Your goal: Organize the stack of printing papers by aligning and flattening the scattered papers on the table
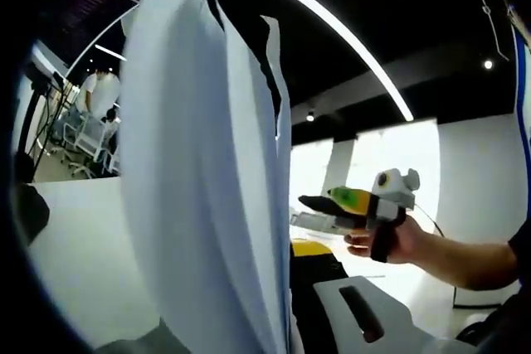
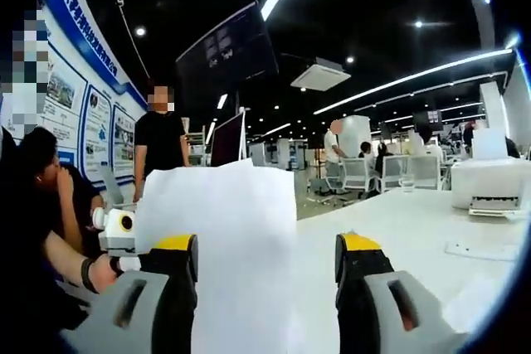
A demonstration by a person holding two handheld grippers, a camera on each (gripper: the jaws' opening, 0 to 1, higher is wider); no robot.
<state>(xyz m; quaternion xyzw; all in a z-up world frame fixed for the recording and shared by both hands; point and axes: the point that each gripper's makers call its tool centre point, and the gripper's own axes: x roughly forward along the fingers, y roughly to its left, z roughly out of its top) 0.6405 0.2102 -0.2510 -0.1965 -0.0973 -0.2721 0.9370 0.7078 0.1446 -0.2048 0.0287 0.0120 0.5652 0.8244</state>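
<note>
Papers (image 2: 224, 254) upright between parted right tongs (image 2: 267, 261).

- An upright sheaf of papers (image 1: 207, 180) hangs edge-on just before the left gripper view, blocking the way ahead.
- The white table (image 2: 398, 230) lies open to the right.
- A printer (image 2: 489, 184) stands far off; people stand left.
</note>
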